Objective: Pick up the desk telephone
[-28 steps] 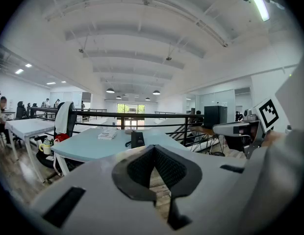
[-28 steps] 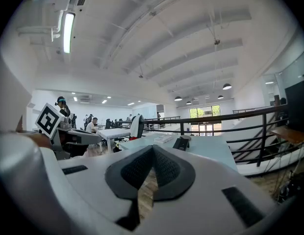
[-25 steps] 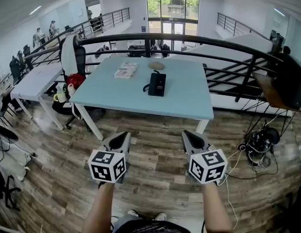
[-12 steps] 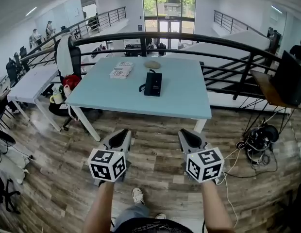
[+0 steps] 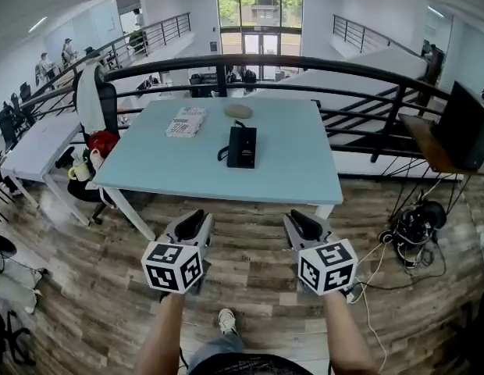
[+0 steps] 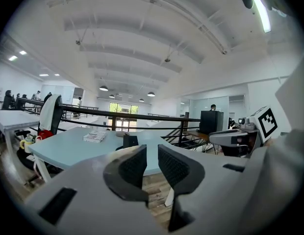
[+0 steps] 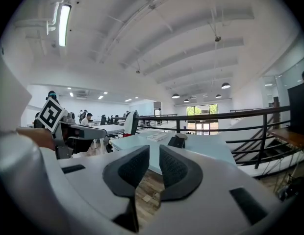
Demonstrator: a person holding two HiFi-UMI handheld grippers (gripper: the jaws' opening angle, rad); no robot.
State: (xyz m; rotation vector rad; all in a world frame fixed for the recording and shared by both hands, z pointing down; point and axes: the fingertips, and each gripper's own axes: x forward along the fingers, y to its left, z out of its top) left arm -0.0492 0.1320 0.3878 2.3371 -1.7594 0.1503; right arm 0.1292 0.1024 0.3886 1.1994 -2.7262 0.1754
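Note:
The black desk telephone (image 5: 242, 146) lies in the middle of a light blue table (image 5: 164, 170), its cord curling off its left side. It also shows small beyond the jaws in the left gripper view (image 6: 130, 140) and the right gripper view (image 7: 177, 141). Both grippers hover side by side over the wooden floor, well short of the table's near edge. The left gripper (image 5: 197, 223) (image 6: 152, 153) is opening, with a narrow gap and nothing between its pads. The right gripper (image 5: 298, 223) (image 7: 154, 153) is opening likewise, also empty.
A stack of booklets (image 5: 185, 122) and a round tan object (image 5: 238, 111) lie on the table's far side. A black railing (image 5: 304, 65) runs behind it. A chair (image 5: 94, 100) and white table (image 5: 31, 143) stand left; cables (image 5: 418, 229) lie on the floor right.
Both grippers and the head view have advanced toward the table, so the table and the telephone appear nearer. A foot has stepped forward below.

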